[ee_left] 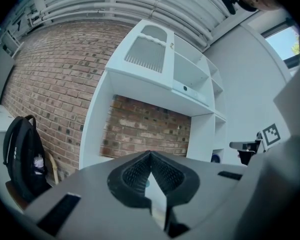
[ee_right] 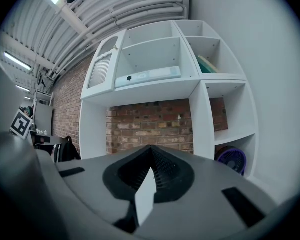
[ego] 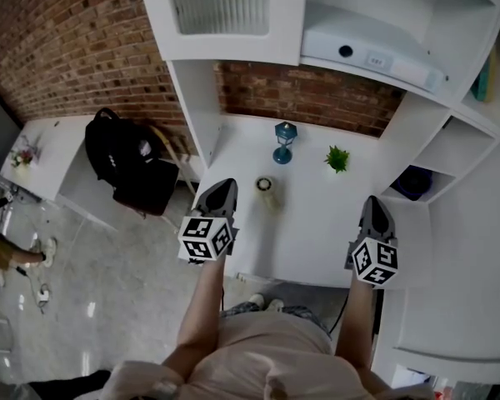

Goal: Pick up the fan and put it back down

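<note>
The fan point(ee_right: 233, 159) is small and purple-blue and stands in the low cubby at the right of the white shelf unit; in the head view the fan point(ego: 412, 182) is a dark blue shape in that cubby. My right gripper point(ego: 375, 204) hovers over the desk's right front, left of the cubby, and the right gripper point(ee_right: 151, 149) has its jaws together with nothing between them. My left gripper point(ego: 225, 187) is at the desk's left front corner. The left gripper point(ee_left: 150, 154) also has its jaws meeting at the tip, holding nothing.
On the white desk point(ego: 317, 240) stand a blue lantern point(ego: 284, 141), a small green plant point(ego: 337, 158) and a small round pot point(ego: 267, 190). A white box point(ego: 367, 48) lies on the upper shelf. A black backpack point(ego: 121, 152) sits left of the desk.
</note>
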`<action>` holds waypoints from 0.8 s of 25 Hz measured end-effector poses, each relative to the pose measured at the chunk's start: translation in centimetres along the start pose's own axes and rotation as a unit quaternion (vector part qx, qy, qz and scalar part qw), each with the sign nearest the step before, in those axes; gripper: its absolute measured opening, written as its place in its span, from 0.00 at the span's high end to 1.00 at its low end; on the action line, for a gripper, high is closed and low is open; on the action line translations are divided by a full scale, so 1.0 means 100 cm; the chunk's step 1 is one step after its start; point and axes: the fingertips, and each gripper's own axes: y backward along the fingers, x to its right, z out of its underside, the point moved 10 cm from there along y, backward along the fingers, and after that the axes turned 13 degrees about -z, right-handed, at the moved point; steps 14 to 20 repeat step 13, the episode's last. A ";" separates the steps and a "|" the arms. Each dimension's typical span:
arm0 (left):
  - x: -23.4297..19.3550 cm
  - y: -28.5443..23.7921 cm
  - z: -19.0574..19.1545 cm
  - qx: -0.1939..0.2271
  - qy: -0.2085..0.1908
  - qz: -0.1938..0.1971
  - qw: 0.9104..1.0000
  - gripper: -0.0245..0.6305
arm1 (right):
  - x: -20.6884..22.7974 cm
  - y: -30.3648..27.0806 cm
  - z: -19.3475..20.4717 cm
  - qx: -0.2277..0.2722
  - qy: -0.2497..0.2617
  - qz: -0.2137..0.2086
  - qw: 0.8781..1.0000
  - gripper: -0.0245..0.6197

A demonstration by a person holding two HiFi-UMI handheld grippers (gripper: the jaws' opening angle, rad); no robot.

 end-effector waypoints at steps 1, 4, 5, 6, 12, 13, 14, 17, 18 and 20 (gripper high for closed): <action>0.000 0.000 0.000 0.000 0.001 0.000 1.000 0.92 | 0.000 0.000 0.000 -0.001 0.000 -0.001 1.000 0.94; 0.000 -0.001 0.000 -0.001 0.004 -0.001 1.000 0.92 | 0.000 -0.002 0.001 -0.003 -0.001 -0.004 1.000 0.94; 0.000 -0.002 0.000 -0.001 0.005 -0.001 1.000 0.92 | 0.000 -0.003 0.001 -0.002 -0.002 -0.005 1.000 0.94; 0.000 -0.002 0.000 0.000 0.005 0.000 1.000 0.92 | 0.000 -0.003 0.001 -0.003 -0.002 -0.005 1.000 0.94; 0.001 -0.003 0.001 -0.001 0.006 0.001 1.000 0.92 | 0.002 -0.004 0.003 -0.006 -0.004 -0.005 1.000 0.94; 0.002 -0.004 0.000 -0.002 0.006 0.001 1.000 0.92 | 0.002 -0.004 0.003 -0.007 -0.005 -0.005 1.000 0.94; 0.002 -0.004 0.000 -0.002 0.006 0.001 1.000 0.92 | 0.002 -0.004 0.003 -0.007 -0.005 -0.005 1.000 0.94; 0.002 -0.004 0.000 -0.002 0.006 0.001 1.000 0.92 | 0.002 -0.004 0.003 -0.007 -0.005 -0.005 1.000 0.94; 0.002 -0.004 0.000 -0.002 0.006 0.001 1.000 0.92 | 0.002 -0.004 0.003 -0.007 -0.005 -0.005 1.000 0.94; 0.002 -0.004 0.000 -0.002 0.006 0.001 1.000 0.92 | 0.002 -0.004 0.003 -0.007 -0.005 -0.005 1.000 0.94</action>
